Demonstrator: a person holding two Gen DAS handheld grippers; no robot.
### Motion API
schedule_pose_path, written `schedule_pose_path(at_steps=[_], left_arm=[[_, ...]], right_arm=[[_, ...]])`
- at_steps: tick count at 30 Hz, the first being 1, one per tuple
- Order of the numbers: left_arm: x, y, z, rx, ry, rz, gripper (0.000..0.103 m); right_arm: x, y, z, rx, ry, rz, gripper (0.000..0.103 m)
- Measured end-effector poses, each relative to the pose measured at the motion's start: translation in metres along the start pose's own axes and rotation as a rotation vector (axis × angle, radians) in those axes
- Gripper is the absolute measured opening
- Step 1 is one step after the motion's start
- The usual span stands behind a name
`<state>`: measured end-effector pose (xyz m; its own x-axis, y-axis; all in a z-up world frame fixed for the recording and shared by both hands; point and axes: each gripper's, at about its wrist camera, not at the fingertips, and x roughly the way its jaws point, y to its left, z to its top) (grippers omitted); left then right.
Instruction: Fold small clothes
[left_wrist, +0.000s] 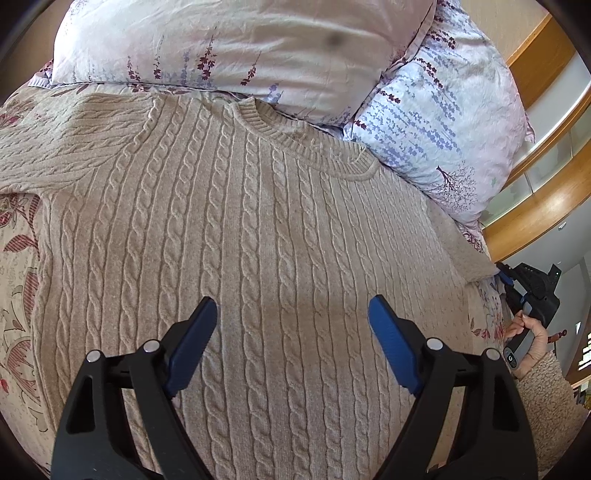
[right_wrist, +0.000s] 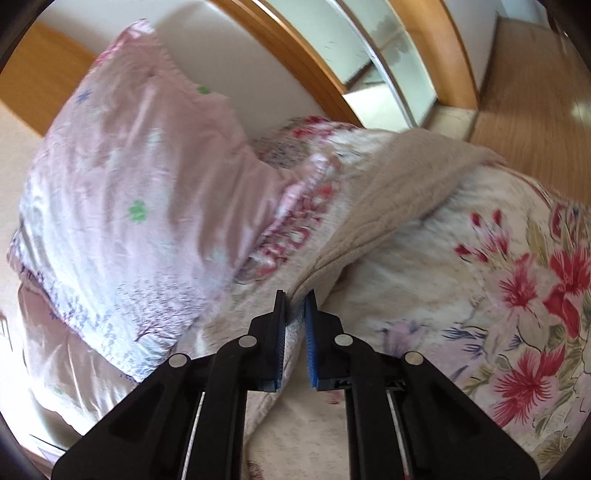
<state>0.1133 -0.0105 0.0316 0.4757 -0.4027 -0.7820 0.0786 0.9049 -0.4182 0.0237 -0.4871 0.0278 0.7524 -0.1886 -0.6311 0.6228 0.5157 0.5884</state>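
Note:
A beige cable-knit sweater (left_wrist: 240, 229) lies flat, front up, on the floral bedspread (left_wrist: 18, 266), neck toward the pillows. My left gripper (left_wrist: 291, 317) is open and empty, hovering over the sweater's lower body. The right gripper (left_wrist: 532, 291) shows in the left wrist view at the sweater's right edge, held by a hand. In the right wrist view my right gripper (right_wrist: 294, 299) is shut on the edge of the sweater's sleeve (right_wrist: 399, 184), which stretches away over the bedspread (right_wrist: 480, 295).
Two floral pillows (left_wrist: 229, 48) (left_wrist: 443, 122) lie at the head of the bed; one shows in the right wrist view (right_wrist: 122, 192). A wooden-framed window (right_wrist: 369, 55) and wooden floor (right_wrist: 535, 92) lie beyond the bed's right side.

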Motion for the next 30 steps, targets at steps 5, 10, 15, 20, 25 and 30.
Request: schedule_pose_path(at_steps=[5,10,15,20,25,30], left_arm=[[-0.003,-0.002,0.004,0.004,-0.012,-0.007,0.083],[-0.007,-0.003,0.008,0.01,-0.027,-0.016,0.083],[-0.009,-0.003,0.013,0.006,-0.041,-0.027,0.083],[-0.012,-0.001,0.013,0.002,-0.047,-0.034,0.083],[-0.014,0.001,0.012,-0.005,-0.05,-0.043,0.083],[-0.007,0.003,0.012,-0.019,-0.028,-0.048,0.083]], right_arm=[[-0.006,0.046,-0.011,-0.125,0.0,0.09,0.01],[-0.007,0.097,-0.044,-0.25,0.057,0.201,0.01],[0.008,0.141,-0.109,-0.375,0.208,0.286,0.009],[0.04,0.163,-0.167,-0.464,0.375,0.256,0.009],[0.038,0.158,-0.178,-0.441,0.441,0.254,0.015],[0.034,0.126,-0.14,-0.187,0.399,0.282,0.064]])
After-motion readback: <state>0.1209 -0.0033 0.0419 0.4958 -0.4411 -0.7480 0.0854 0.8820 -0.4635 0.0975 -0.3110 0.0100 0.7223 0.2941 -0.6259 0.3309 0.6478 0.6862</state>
